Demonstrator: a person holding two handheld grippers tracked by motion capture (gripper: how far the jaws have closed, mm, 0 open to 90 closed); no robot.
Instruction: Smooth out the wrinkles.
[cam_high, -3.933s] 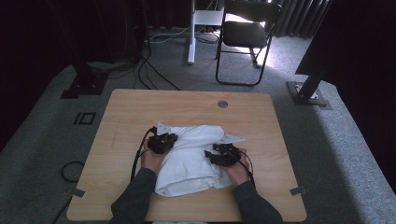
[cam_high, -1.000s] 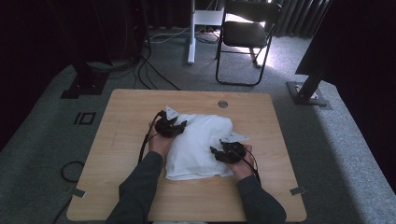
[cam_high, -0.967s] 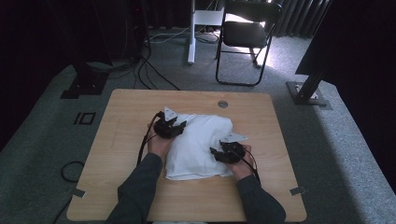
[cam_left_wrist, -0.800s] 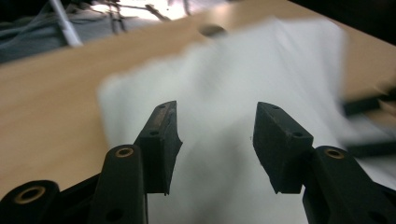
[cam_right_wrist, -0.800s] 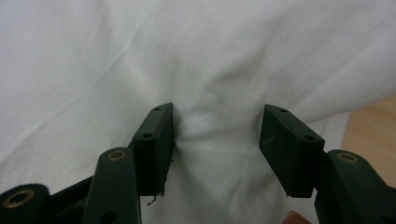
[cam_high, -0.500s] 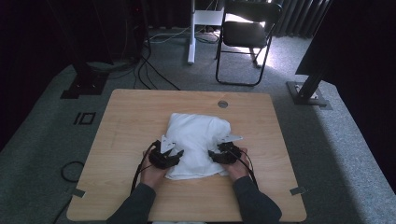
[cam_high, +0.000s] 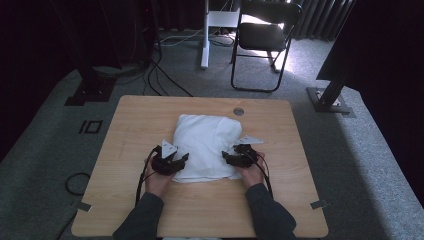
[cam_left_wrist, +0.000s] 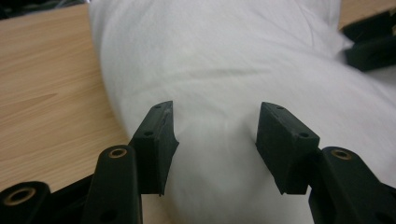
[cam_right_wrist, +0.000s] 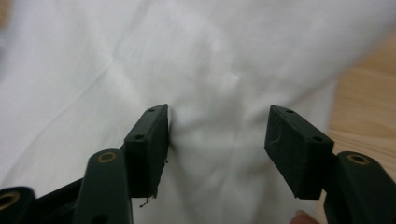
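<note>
A white folded cloth (cam_high: 206, 145) lies on the middle of the wooden table (cam_high: 130, 130). My left gripper (cam_high: 176, 162) rests at the cloth's near left corner, jaws open, with the white cloth (cam_left_wrist: 224, 84) bulging between them. My right gripper (cam_high: 229, 158) sits at the near right edge, also open, its jaws spread over the wrinkled cloth (cam_right_wrist: 219, 93). In the left gripper view the other gripper (cam_left_wrist: 371, 42) is a dark shape at the top right. Both hands hold the grippers low on the table.
A round grommet (cam_high: 238, 111) is set in the table's far edge. A black folding chair (cam_high: 262, 35), a white stand leg (cam_high: 205, 35) and a black post base (cam_high: 327, 100) stand on the carpet beyond. Cables (cam_high: 155, 75) trail on the floor at left.
The left gripper came back from the cloth's far left corner to its near left corner. The cloth now lies as a neater, narrower fold. The right gripper stayed near the right edge.
</note>
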